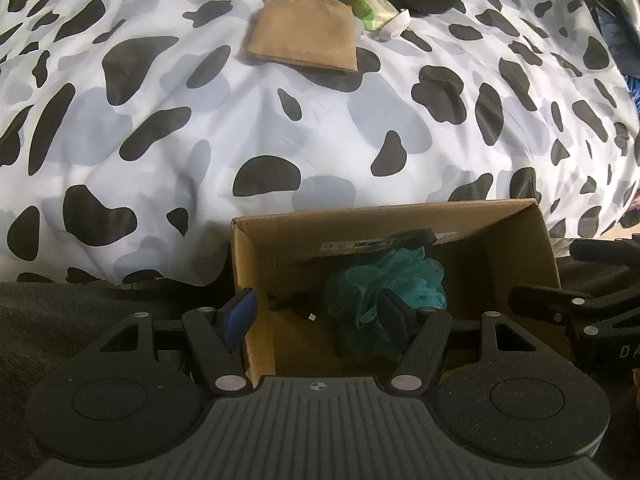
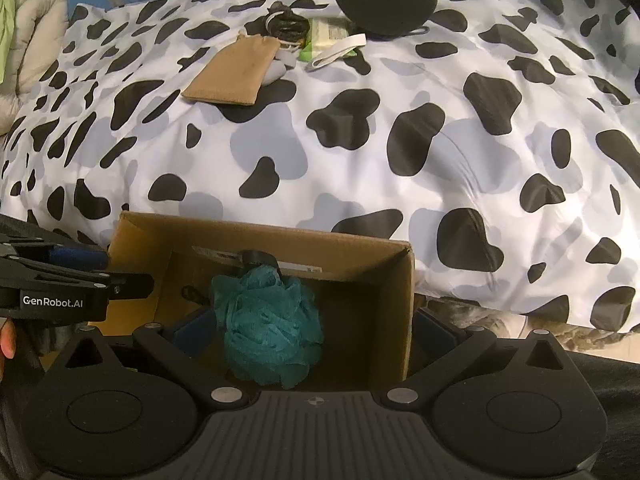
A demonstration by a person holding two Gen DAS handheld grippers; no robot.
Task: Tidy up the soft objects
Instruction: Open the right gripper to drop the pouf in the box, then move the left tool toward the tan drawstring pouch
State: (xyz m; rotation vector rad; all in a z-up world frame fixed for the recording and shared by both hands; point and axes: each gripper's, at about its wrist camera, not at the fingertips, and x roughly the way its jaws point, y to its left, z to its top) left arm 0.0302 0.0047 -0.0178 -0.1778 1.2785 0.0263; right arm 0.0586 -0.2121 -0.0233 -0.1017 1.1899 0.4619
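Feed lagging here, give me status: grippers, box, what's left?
Both grippers open, empty, straddling box walls. Teal loofah boxed. Tan pouch, black items wait on bedspread. Nothing blocking.

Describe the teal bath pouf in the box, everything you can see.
The pouf is a ruffled ball of teal mesh netting, soft and bunched. It sits inside the open cardboard box, on the floor towards the back wall, below a black item at that wall. Its cord is not visible. The right gripper has a finger on each side, jaws wide, not pressing it.

Sponge in box before bedspread; pouch far behind on it.
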